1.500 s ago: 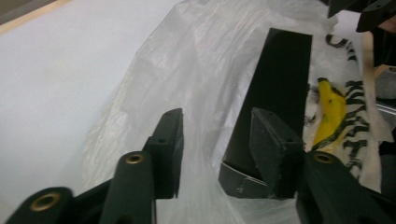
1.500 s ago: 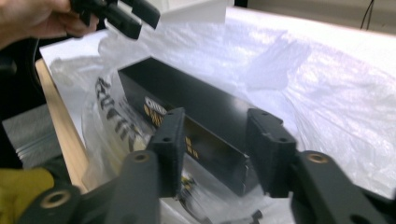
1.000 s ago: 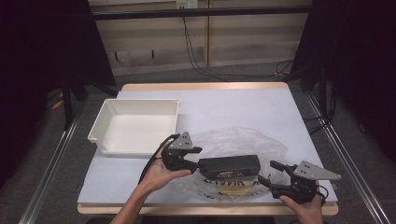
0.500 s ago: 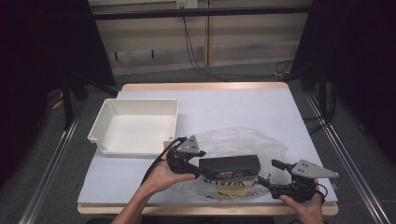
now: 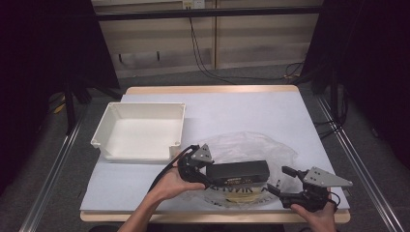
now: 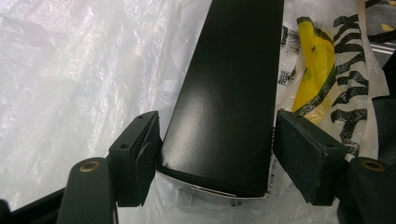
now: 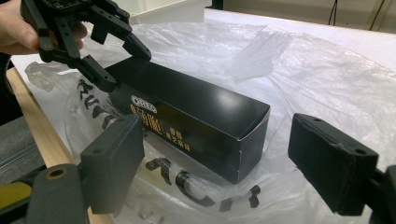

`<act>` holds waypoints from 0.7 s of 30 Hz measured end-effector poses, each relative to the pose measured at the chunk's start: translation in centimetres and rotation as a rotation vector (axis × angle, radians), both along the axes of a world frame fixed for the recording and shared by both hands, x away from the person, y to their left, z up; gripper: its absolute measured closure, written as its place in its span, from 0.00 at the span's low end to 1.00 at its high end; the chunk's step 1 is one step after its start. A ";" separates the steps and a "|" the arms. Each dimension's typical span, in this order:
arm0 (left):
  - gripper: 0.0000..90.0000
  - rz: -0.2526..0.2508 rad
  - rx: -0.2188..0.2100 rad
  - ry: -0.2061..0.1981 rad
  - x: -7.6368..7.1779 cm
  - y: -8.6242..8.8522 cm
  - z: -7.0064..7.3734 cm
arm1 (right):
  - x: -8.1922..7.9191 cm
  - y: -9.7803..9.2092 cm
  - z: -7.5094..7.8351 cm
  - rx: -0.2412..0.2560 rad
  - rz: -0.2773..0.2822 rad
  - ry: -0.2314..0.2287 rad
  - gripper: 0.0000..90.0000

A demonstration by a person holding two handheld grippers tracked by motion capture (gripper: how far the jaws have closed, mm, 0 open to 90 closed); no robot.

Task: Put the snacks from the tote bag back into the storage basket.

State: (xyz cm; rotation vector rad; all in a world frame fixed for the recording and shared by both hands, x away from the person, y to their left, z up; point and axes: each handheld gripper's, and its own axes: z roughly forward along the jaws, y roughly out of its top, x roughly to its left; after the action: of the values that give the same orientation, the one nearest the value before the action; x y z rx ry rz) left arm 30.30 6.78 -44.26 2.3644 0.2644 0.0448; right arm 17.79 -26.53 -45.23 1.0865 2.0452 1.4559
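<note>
Box: a long black box (image 5: 237, 171) lies on a clear plastic bag (image 5: 251, 150) near the front edge of the table (image 5: 251, 111), right of its middle.
Left gripper: the left gripper (image 6: 219, 154) has its jaws spread around the box's left end, one pad touching its side, the other just clear.
Right gripper: the right gripper (image 7: 219, 168) hangs spread near the box's right end, apart from it.
Bin: a white bin (image 5: 140, 130) sits towards the left edge.
Bag print: yellow and black lettering shows beside the box.
</note>
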 end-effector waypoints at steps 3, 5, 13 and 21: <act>0.38 -0.005 0.008 -0.002 0.0 0.0 -0.1 | 0.0 0.0 0.0 -0.002 0.003 0.007 0.20; 0.38 -0.009 0.005 -0.013 -0.1 -0.1 -0.2 | 0.1 0.0 -0.1 -0.005 0.003 0.005 0.20; 0.38 -0.016 0.011 -0.019 0.1 -0.1 -0.5 | 0.0 0.1 -0.1 -0.012 0.005 0.007 0.20; 0.38 -0.014 0.054 0.003 0.3 -0.5 -0.7 | 0.1 0.2 -0.1 -0.014 -0.002 0.007 0.20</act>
State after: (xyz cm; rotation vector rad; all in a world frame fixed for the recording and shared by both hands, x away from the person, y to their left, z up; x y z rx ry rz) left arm 30.60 6.30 -44.92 2.4198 0.2510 0.0419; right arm 17.91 -26.36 -45.33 1.0890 2.0556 1.4365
